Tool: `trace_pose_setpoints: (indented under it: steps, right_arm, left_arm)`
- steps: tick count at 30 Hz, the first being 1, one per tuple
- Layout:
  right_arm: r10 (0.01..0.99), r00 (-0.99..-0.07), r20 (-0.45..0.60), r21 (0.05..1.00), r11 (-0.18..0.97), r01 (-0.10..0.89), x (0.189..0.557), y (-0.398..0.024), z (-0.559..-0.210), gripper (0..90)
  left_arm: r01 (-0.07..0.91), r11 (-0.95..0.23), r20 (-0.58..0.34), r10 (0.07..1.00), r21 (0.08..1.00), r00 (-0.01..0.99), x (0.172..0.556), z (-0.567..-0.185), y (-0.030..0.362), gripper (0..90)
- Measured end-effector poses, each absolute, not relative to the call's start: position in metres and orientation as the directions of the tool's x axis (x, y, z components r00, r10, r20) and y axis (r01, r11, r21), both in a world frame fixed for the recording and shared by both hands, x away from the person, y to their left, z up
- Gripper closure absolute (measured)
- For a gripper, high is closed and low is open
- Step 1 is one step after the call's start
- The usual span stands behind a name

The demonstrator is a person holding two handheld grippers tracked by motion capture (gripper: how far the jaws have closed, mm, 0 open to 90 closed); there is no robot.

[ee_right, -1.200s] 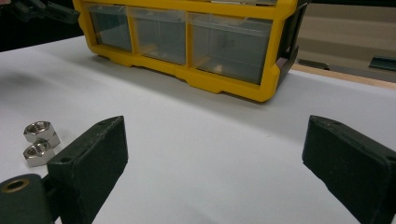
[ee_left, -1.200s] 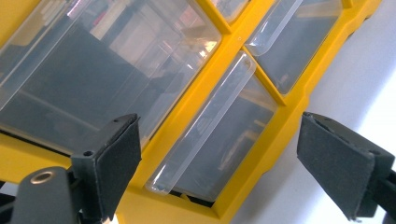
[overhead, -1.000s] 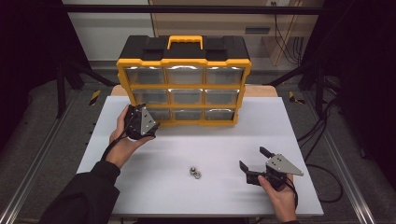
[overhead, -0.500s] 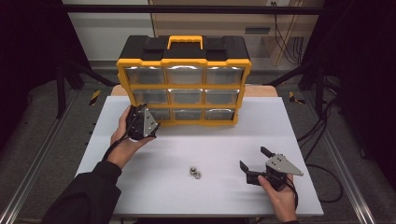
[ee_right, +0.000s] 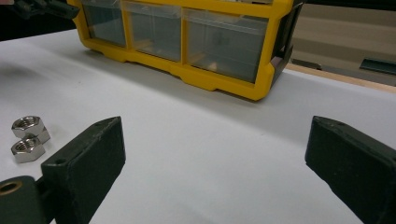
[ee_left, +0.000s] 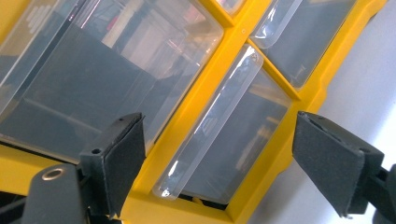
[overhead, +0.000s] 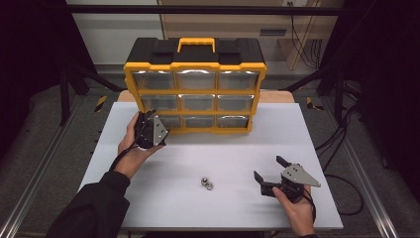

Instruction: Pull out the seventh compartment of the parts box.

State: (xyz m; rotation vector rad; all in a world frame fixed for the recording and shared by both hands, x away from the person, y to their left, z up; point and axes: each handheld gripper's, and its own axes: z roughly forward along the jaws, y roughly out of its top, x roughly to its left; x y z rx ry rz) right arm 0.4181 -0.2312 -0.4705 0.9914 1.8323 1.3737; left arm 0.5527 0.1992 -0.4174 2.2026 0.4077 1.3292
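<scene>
A yellow and black organizer [overhead: 195, 74] with clear drawers stands at the back of the white table [overhead: 237, 148]. My left gripper [overhead: 148, 116] is held up to its bottom-left drawer [overhead: 169, 121]. In the left gripper view my left gripper [ee_left: 217, 119] is open, its jaws on either side of that drawer's clear pull lip [ee_left: 205, 140] without touching it. My right gripper [overhead: 267, 167] rests low at the front right, open and with nothing in it. In the right gripper view my right gripper [ee_right: 215, 123] faces the organizer [ee_right: 219, 84].
Two steel hex nuts [overhead: 205, 183] lie together on the table's front middle, left of the right gripper; they also show at the left in the right gripper view [ee_right: 28, 137]. Cables trail off the table's right edge [overhead: 341, 163].
</scene>
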Motion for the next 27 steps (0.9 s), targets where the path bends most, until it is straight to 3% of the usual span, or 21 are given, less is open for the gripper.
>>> trace_pose_setpoints:
  steps: [19,27]
  right_arm:
    - [0.859,-0.509,-0.054,0.966,0.175,0.193,0.417,-0.2316,-0.4696,4.8]
    - [0.859,-0.509,-0.053,0.965,0.175,0.194,0.417,-0.2306,-0.4695,4.9]
  left_arm:
    - [-0.029,-0.847,0.769,0.467,0.531,0.438,0.5538,-0.4216,0.1976,24.5]
    - [-0.051,-0.866,0.793,0.431,0.498,0.431,0.5558,-0.426,0.1945,32.5]
